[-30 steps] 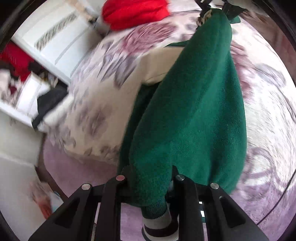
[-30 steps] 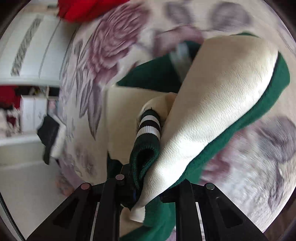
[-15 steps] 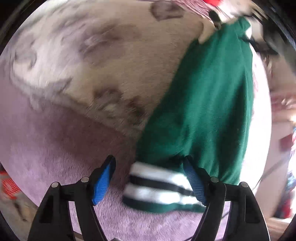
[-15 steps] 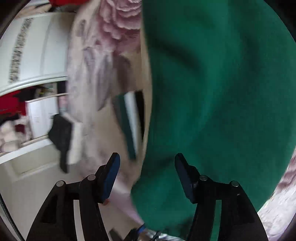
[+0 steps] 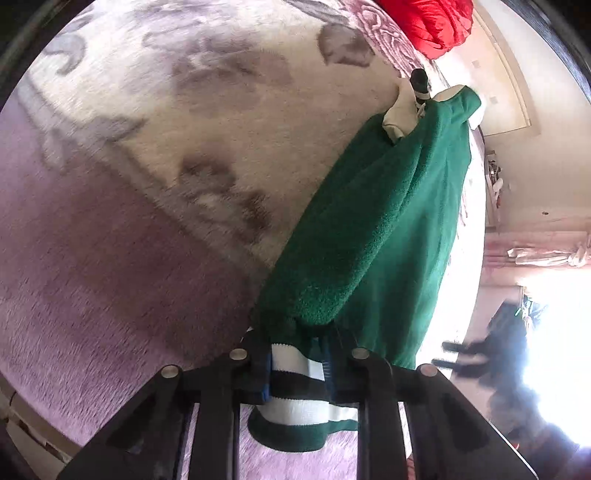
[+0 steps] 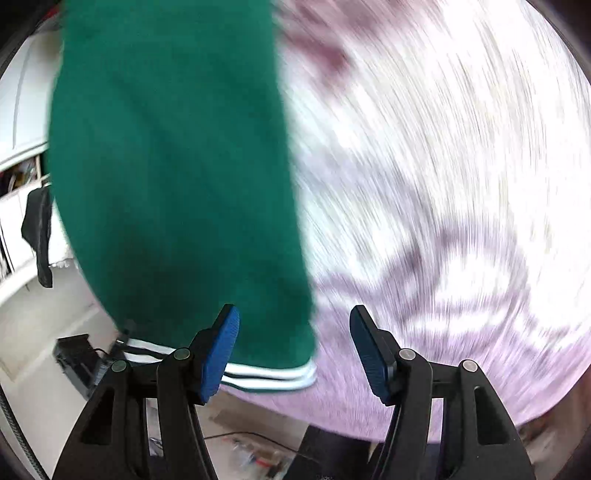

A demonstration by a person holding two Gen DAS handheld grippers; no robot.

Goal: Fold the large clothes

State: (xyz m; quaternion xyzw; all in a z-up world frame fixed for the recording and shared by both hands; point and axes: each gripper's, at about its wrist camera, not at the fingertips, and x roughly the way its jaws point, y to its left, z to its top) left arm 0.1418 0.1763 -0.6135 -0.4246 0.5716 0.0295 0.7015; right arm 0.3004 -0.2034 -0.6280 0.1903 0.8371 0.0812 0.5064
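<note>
Between left tongs [image 5: 299,363], striped cuff [image 5: 295,380].

This is a bedroom in a home: ahead of the left jaws lies a bed with a plush flowered blanket [image 5: 221,122] and a red pillow [image 5: 432,26] at its far end, and far to the left of the right jaws stand white cupboards [image 6: 18,122] with a dark garment [image 6: 38,236] hanging.

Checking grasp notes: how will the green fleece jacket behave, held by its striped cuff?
The green fleece jacket probably hangs floppy from the left tongs, draping in soft folds. The thick pile suggests good grip. The striped cuff looks stretchy.
</note>
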